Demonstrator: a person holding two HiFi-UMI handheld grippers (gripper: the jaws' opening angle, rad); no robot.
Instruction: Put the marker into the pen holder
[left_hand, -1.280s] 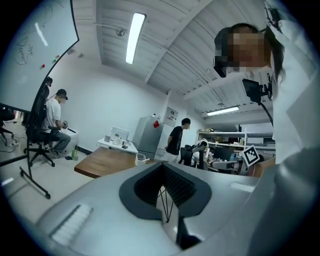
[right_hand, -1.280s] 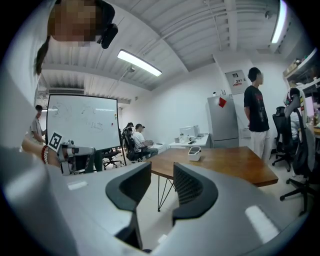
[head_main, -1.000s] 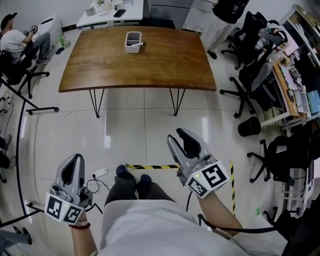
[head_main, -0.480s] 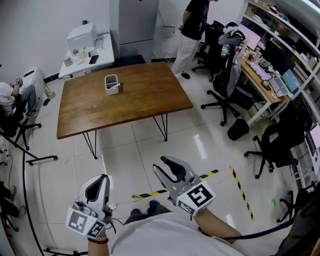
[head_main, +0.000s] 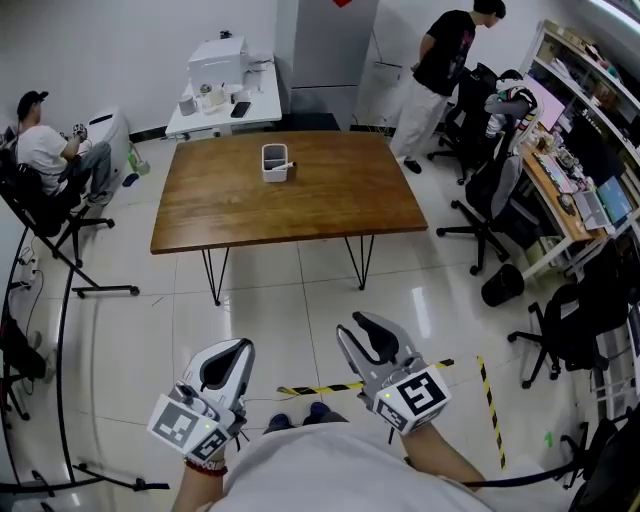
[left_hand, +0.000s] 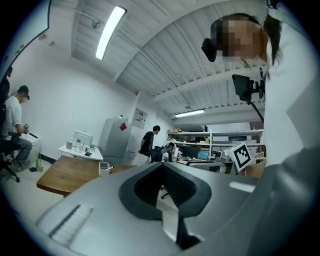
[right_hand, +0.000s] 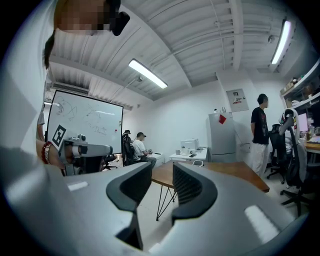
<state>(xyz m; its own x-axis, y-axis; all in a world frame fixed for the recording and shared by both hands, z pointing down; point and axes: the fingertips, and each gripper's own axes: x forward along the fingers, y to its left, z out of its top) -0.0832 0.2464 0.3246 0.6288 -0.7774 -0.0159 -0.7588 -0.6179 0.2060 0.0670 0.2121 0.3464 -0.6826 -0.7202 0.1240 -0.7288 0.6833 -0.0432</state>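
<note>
White and small, the pen holder (head_main: 274, 163) stands upright on the far half of the wooden table (head_main: 330, 205), nearer its left end. A thin stick that I take for the marker (head_main: 290, 165) shows at the holder's right side. It is too small for me to tell whether it is propped inside over the rim or lies on the wood touching the wall. The scene therefore fits either a marker already lodged in the holder or one lying against it for pickup, so I judge no further. Both grippers are well apart from the table, held low in front of the operator's body over the tiled floor, near a strip of black-and-yellow floor tape (head_main: 300, 388). The left gripper (head_main: 233, 348) has its jaws brought together with nothing between them. The right gripper (head_main: 366, 330) has its jaws parted, and through the gap I see only floor and table legs, so it carries nothing. Both point forward toward the table. I read this as a neutral carrying posture that keeps the holder in line of sight, since at this range neither tool can reach it.
</note>
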